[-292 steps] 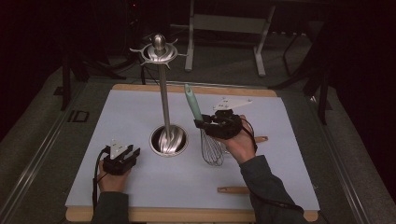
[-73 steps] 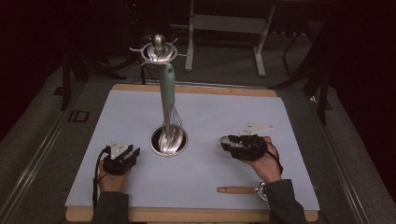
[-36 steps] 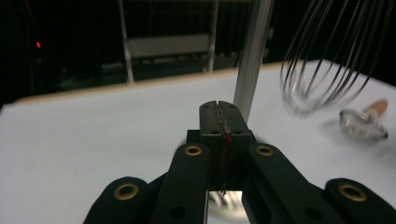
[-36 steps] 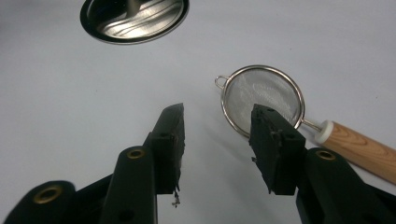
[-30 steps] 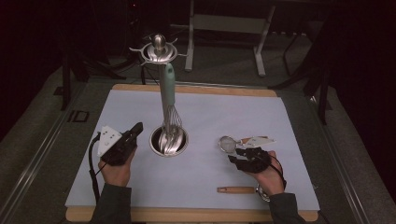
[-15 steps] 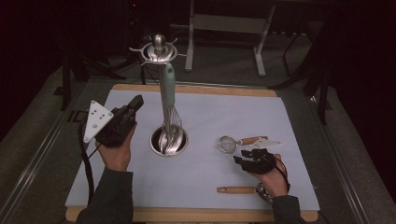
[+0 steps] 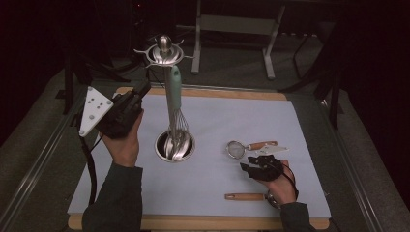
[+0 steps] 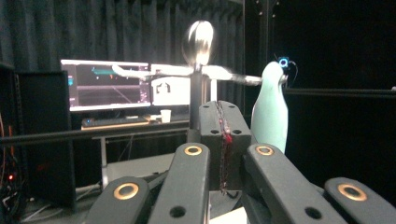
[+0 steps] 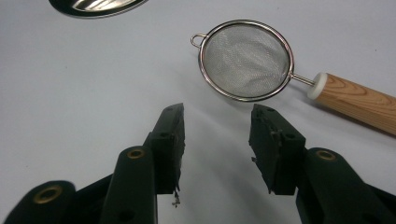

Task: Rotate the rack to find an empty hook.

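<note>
A steel utensil stand rises from a round base to a hooked crown. From a hook hangs a whisk with a teal handle. My left gripper is held up in the air left of the crown, shut with nothing in it. In the left gripper view its closed jaws point at the stand's ball top and the teal handle. My right gripper is low over the mat, open, just short of a small mesh strainer with a wooden handle.
A second wooden-handled utensil lies near the mat's front edge by my right wrist. A white flat piece lies beside the strainer's handle. The blue-grey mat covers a wooden board. Monitors glow behind the stand.
The whisk, earlier in my right gripper, now hangs on the stand. My left gripper has lifted off the mat toward the stand's top. My right gripper has settled near the strainer.
</note>
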Motion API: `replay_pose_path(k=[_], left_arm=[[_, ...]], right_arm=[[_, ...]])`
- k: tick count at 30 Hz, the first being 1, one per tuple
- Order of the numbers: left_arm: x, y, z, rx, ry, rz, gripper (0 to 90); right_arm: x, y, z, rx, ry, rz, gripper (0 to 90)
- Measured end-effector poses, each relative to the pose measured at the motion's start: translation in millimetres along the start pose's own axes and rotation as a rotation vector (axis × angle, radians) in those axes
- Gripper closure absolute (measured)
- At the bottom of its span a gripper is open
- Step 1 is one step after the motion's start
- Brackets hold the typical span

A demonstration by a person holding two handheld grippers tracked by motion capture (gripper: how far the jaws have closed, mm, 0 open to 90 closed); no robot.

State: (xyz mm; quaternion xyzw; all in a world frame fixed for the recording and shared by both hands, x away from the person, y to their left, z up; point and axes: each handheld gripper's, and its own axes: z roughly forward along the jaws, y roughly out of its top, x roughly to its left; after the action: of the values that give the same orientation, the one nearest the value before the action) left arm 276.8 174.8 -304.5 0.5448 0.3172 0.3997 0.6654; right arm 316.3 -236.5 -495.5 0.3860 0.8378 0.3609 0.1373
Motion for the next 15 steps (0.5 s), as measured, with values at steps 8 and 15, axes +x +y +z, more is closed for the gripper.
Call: replay_pose_path(k=[8,15], left_arm=[[-1.1,8.4,8.7,-0.026,0.002,0.0,89.8],[0.5,12.6,11.8,-0.033,0.009,-0.001,89.8]], right_arm=[[-2.2,-0.6,-3.4,-0.015,-0.001,0.013,55.3],[-2.8,-1.7,-2.0,-0.008,-0.001,0.011,55.2]])
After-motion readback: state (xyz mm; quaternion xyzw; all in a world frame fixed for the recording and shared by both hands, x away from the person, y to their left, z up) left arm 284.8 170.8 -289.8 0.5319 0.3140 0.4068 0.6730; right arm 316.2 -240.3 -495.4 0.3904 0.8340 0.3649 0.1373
